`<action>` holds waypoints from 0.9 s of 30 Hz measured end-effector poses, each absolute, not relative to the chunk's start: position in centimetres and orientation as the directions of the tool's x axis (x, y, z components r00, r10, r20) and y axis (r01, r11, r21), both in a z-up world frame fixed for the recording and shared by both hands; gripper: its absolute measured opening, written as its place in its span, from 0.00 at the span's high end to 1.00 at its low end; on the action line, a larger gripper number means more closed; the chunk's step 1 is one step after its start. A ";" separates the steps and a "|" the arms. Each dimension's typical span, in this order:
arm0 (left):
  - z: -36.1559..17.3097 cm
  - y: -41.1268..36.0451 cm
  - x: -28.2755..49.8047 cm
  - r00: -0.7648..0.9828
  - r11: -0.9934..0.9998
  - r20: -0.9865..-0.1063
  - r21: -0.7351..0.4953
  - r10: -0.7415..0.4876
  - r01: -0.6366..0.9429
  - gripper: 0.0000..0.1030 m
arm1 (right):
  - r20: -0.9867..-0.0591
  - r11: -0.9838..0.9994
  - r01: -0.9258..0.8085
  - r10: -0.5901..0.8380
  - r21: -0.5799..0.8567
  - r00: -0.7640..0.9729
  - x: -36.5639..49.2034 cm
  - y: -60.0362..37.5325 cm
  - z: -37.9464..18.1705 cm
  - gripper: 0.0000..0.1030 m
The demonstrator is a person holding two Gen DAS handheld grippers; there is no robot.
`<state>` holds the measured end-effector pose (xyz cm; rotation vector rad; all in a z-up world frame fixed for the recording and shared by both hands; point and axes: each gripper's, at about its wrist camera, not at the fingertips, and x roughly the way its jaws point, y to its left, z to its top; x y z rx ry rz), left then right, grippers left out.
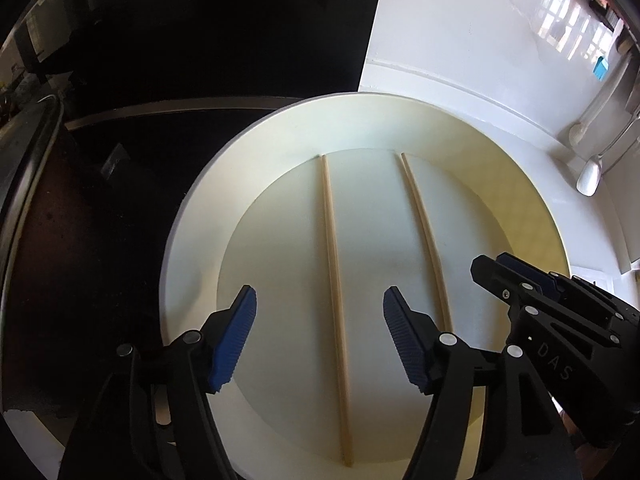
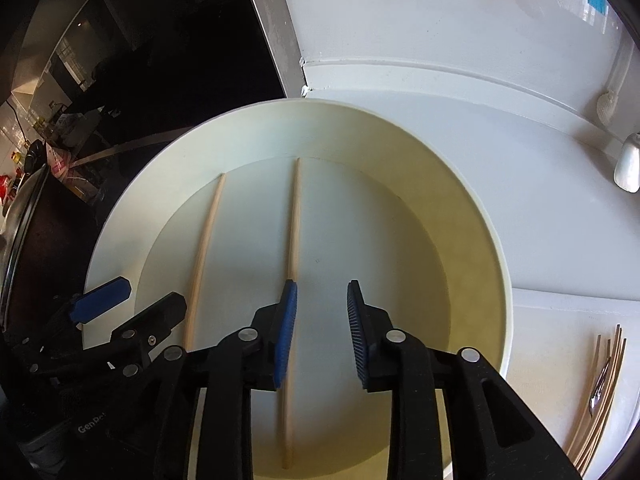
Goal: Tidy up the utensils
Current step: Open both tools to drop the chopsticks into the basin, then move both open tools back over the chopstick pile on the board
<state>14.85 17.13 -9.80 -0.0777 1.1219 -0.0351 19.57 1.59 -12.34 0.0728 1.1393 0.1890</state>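
Two wooden chopsticks lie side by side on a cream round plate. In the left wrist view my left gripper is open, straddling the left chopstick without its blue pads touching it. The right chopstick runs under my right gripper. In the right wrist view my right gripper is open a little, and the nearer chopstick lies on the plate just by its left pad, not pinched. The other chopstick lies beside my left gripper.
The plate sits on a white counter beside a dark cooktop with a pan's rim at far left. Spoons lie at the right. A bundle of chopsticks lies on the counter at the lower right.
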 end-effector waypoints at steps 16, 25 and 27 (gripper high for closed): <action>-5.6 17.8 11.5 0.499 0.999 -0.865 -0.040 -0.043 0.017 0.14 | -0.838 0.988 -0.089 0.154 0.126 0.523 14.7 0.2 -7.6 0.52; -4.4 15.6 8.6 0.531 0.992 -0.842 -0.040 -0.097 0.117 0.08 | -0.800 0.992 0.004 0.097 0.123 0.592 7.9 -2.7 -5.7 0.44; -4.5 14.9 7.8 0.529 0.988 -0.842 -0.034 -0.108 0.148 0.08 | -0.797 0.990 0.037 0.087 0.136 0.598 6.2 -3.6 -5.8 0.44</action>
